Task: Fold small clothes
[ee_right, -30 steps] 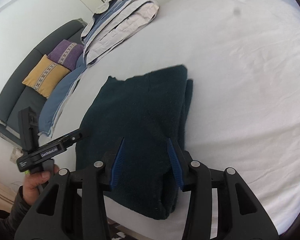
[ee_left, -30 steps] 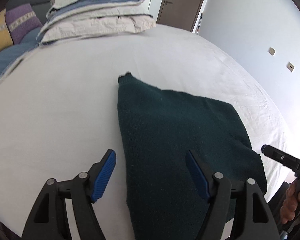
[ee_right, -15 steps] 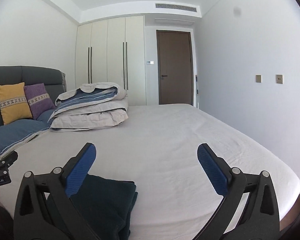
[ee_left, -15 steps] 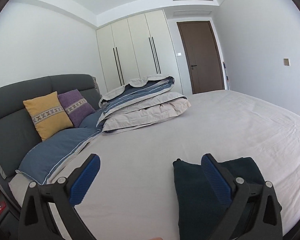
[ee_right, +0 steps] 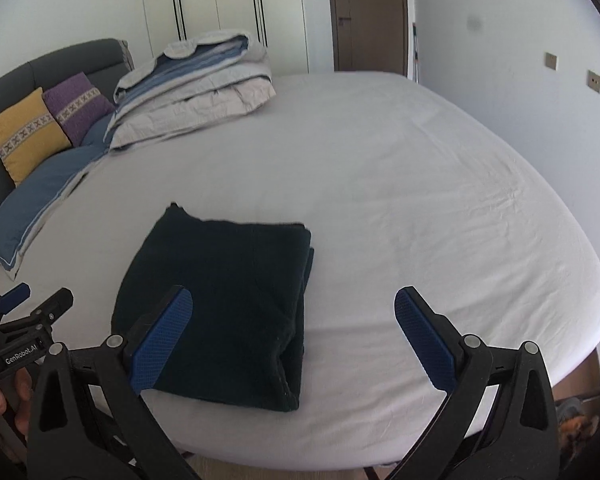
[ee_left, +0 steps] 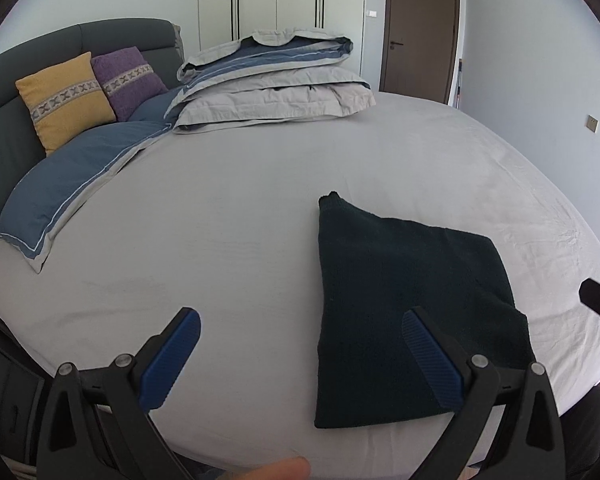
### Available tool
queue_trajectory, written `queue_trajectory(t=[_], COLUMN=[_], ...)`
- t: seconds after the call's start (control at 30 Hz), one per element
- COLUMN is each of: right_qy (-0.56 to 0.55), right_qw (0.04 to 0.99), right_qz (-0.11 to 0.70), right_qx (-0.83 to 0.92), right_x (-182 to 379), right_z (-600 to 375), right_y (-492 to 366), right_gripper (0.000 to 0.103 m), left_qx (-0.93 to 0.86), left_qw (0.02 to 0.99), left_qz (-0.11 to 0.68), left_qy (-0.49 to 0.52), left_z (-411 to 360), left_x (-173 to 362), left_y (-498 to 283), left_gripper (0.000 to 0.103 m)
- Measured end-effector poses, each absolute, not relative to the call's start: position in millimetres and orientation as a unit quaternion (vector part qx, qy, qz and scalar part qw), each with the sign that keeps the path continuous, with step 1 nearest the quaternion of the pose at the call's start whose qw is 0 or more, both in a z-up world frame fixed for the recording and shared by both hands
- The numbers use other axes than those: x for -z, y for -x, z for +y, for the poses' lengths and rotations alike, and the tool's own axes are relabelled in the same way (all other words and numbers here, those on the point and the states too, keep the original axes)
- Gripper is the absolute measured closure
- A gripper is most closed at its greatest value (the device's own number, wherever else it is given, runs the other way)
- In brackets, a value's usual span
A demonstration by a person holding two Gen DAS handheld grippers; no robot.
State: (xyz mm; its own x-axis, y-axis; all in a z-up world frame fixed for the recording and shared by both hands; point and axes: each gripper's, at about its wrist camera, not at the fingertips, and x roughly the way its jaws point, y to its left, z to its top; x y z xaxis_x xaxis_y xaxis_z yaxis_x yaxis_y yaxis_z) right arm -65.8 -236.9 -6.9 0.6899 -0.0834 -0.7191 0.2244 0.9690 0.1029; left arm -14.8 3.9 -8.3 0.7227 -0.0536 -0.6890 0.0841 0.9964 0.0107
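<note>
Near the bed's (ee_right: 440, 184) front edge, a dark garment (ee_right: 220, 300) lies folded, seemingly finished, as the left gripper (ee_left: 300, 360) and right gripper (ee_right: 292, 336) hover, jaws wide apart, empty.

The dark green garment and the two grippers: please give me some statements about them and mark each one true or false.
1. The dark green garment lies folded on the bed sheet. True.
2. The right gripper is shut on the garment. False: its jaws stand wide open and hold nothing.
3. The left gripper is open, with nothing between its pads. True.
4. The yellow cushion lies on top of the garment. False: it leans against the grey headboard, far from the garment.
5. The folded duvet covers the garment. False: it sits apart, near the head of the bed.
</note>
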Motion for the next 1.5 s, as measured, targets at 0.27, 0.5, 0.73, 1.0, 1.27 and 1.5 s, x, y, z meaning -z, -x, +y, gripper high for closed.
queue_trajectory(t=[0.27,0.5,0.73,1.0,1.27,1.5], right_qy=[-0.069,-0.070,-0.069,-0.072,-0.072,-0.073], right_qw=[0.902,0.897,0.893,0.891,0.891,0.891], right_qz=[0.418,0.429,0.438,0.441,0.442,0.442], right_qx=[0.084,0.083,0.080,0.078,0.077,0.078], right_x=[48,60,65,65,67,68], right_z=[-215,-213,-214,-210,-209,-208], right_y=[65,64,60,57,55,55], right_gripper=[0.000,0.000,0.000,0.000,0.000,0.000], left_qx=[0.053,0.050,0.046,0.045,0.045,0.046], left_qw=[0.913,0.911,0.909,0.908,0.908,0.907], left_qz=[0.403,0.408,0.413,0.417,0.417,0.417], left_qy=[-0.022,-0.022,-0.025,-0.027,-0.028,-0.029], left_z=[-5,-5,-5,-5,-6,-7], left_x=[33,39,42,45,46,46], left_y=[16,17,15,13,14,14], left_gripper=[0.000,0.000,0.000,0.000,0.000,0.000])
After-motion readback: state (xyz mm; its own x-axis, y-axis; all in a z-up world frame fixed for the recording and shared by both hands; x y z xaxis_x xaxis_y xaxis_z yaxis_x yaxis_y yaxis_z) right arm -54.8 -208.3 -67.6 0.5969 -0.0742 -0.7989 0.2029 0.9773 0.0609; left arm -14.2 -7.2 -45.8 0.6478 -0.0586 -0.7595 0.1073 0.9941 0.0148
